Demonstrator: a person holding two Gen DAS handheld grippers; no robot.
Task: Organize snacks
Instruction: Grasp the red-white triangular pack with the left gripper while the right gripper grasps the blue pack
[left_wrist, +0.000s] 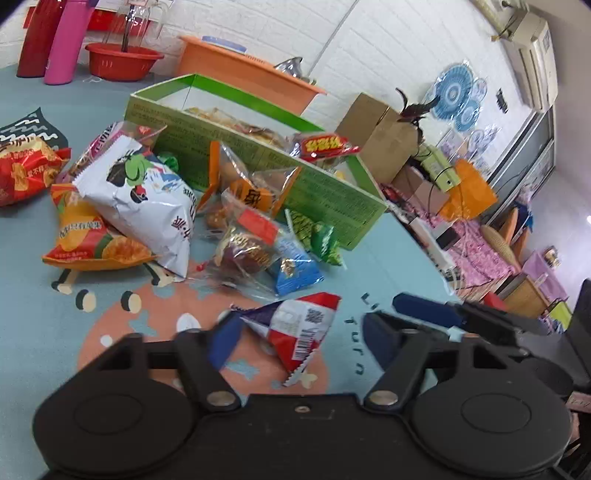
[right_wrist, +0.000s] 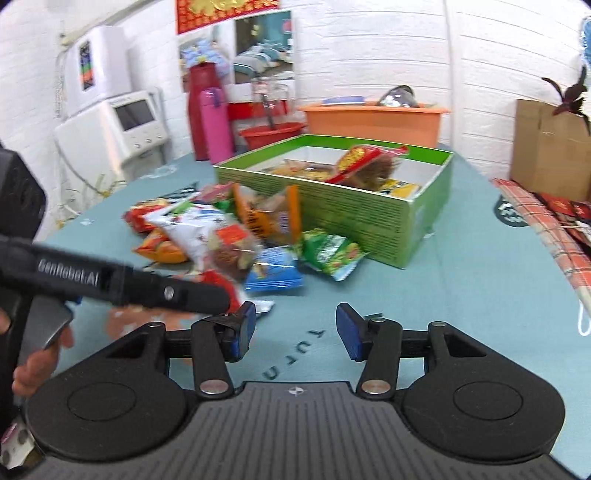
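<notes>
Left gripper (left_wrist: 295, 325), fingers spread wide, has one red-and-white snack packet (left_wrist: 299, 334) lying loose between them, lower centre. Right gripper (right_wrist: 295, 328) is parted and empty. One green box (right_wrist: 369, 218) sits on the table (right_wrist: 461, 280), centre frame.

The left wrist view sits low over the table (left_wrist: 33, 236), tilted, looking forward past its fingers (left_wrist: 221, 343) at the snack pile (left_wrist: 155, 206) close ahead and the green box (left_wrist: 280, 173) behind it. The right wrist view looks from farther back and from the right, level, over its own fingers (right_wrist: 351, 332). The 2 views share the pile, the box, the orange tub (right_wrist: 373, 122) and the pink bottle (right_wrist: 216, 122).
</notes>
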